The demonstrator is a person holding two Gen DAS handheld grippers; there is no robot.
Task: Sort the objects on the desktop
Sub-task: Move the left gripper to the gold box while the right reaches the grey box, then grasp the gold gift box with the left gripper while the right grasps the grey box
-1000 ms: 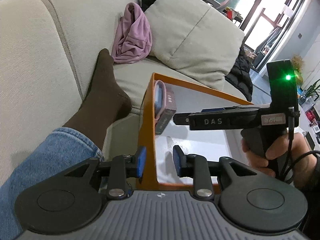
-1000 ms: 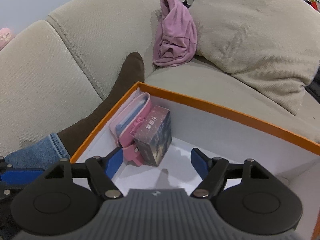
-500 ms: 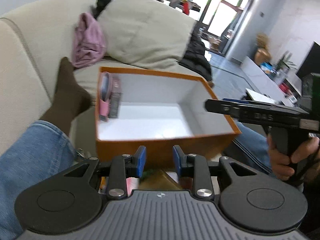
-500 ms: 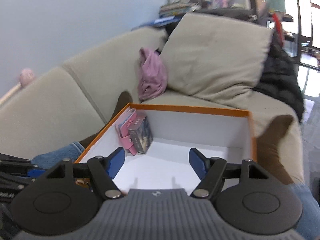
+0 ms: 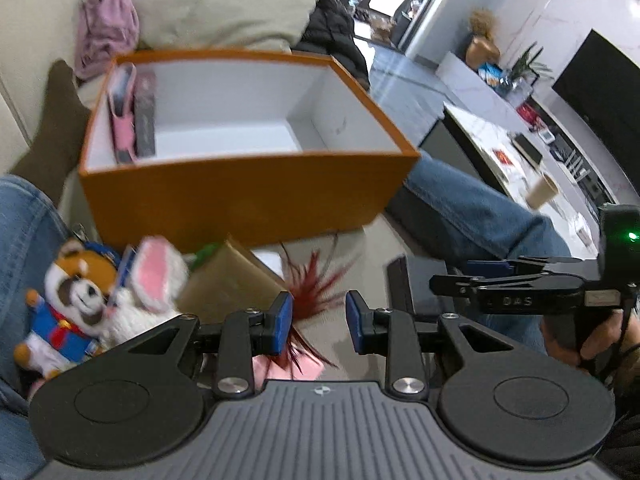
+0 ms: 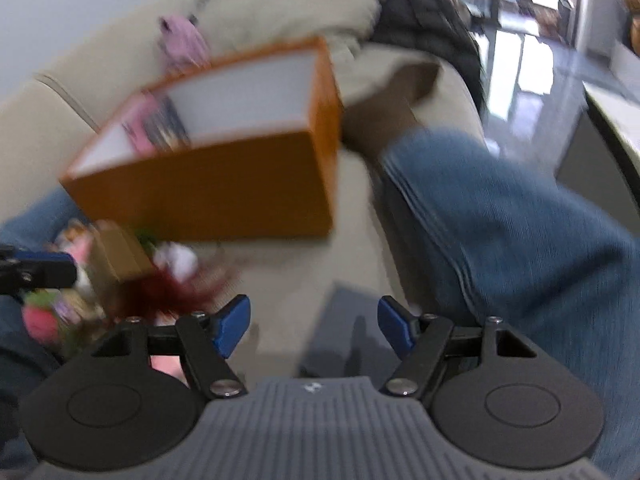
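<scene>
An orange box (image 5: 240, 196) with a white inside sits on the sofa; a pink case (image 5: 122, 120) and a dark small box (image 5: 145, 116) stand at its left wall. In front of it lie a fox plush (image 5: 76, 292), a pink-eared white plush (image 5: 152, 276), a brown cardboard box (image 5: 228, 280), a red feathery item (image 5: 316, 276) and a dark flat item (image 5: 408, 284). My left gripper (image 5: 318, 318) is open and empty above the red item. My right gripper (image 6: 314, 322) is open and empty over the dark flat item (image 6: 344, 320); it also shows in the left wrist view (image 5: 480, 276).
The person's jeans-clad legs (image 5: 480, 208) flank the pile on both sides. A cushion (image 5: 224, 4) and a pink cloth (image 5: 104, 36) lie behind the orange box. A low white table (image 5: 520, 152) with a cup stands to the right.
Both grippers have pulled back from inside the orange box and tilted down toward the pile of objects in front of it. The right view is now blurred by motion.
</scene>
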